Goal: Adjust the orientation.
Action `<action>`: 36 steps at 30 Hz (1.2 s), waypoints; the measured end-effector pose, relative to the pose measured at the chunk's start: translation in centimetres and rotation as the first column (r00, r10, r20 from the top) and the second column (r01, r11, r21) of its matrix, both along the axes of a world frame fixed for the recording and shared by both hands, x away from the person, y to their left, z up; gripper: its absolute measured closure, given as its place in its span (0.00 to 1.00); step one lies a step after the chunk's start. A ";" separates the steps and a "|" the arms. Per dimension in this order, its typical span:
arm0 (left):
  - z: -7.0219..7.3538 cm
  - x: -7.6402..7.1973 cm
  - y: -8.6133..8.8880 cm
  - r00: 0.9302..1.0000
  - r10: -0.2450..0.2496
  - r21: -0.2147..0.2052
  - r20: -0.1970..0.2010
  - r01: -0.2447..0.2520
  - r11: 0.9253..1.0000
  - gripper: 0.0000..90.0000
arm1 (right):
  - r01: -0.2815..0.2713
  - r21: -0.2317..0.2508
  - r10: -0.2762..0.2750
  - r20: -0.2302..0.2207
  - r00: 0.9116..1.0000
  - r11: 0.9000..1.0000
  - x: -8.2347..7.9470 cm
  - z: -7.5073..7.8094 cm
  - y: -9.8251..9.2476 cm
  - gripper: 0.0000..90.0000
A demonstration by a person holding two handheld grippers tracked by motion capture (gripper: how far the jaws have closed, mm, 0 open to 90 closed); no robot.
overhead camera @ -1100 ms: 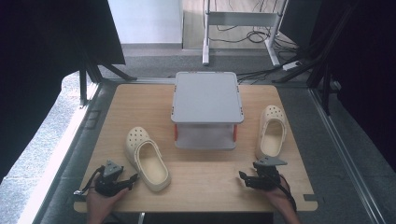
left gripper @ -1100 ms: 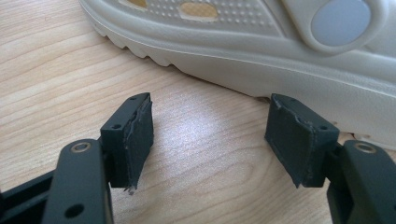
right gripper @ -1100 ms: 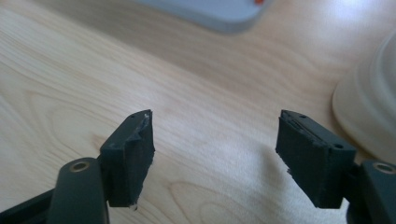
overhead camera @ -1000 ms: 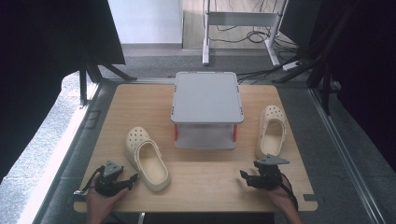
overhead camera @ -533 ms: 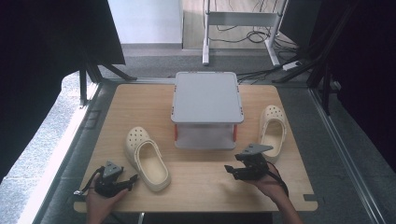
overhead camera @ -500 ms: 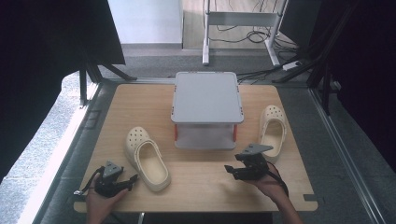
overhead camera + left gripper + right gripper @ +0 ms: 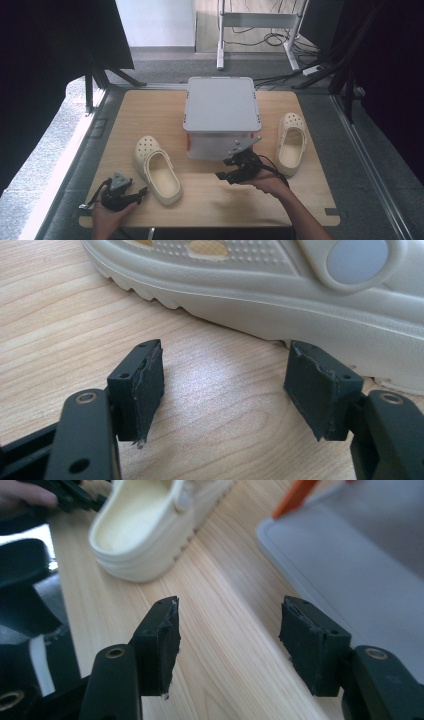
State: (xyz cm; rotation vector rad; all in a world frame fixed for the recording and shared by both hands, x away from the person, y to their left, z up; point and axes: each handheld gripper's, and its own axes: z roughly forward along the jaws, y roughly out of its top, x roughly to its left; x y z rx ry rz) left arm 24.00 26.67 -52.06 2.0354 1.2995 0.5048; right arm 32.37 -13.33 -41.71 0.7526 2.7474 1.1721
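**Two clogs, a grey box, and open wood between them**

The wooden table (image 7: 210, 200) has bare room along its near edge and in the strip between the left clog (image 7: 156, 170) and the grey lidded box (image 7: 221, 117), which stands mid-table toward the far edge. Grey carpet surrounds the table, with metal stand legs and cables beyond its far side.

The right gripper (image 7: 227, 170) is held above the wood just in front of the box, between the two clogs. Its jaws have just been closing slightly but stand wide apart with nothing between them; in the right gripper view (image 7: 227, 645) bare wood lies under them, the box to one side.

The right clog (image 7: 291, 142) lies beside the box, near the table's right edge. The left gripper (image 7: 135, 196) rests at the near left corner, jaws wide and empty, just beside the left clog's sole.
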 end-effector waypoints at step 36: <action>0.0 0.0 0.0 1.000 -0.004 -0.003 0.001 0.004 1.000 0.36 | -0.124 -0.113 0.123 -0.020 0.992 0.986 1.5 0.6 11.3 0.48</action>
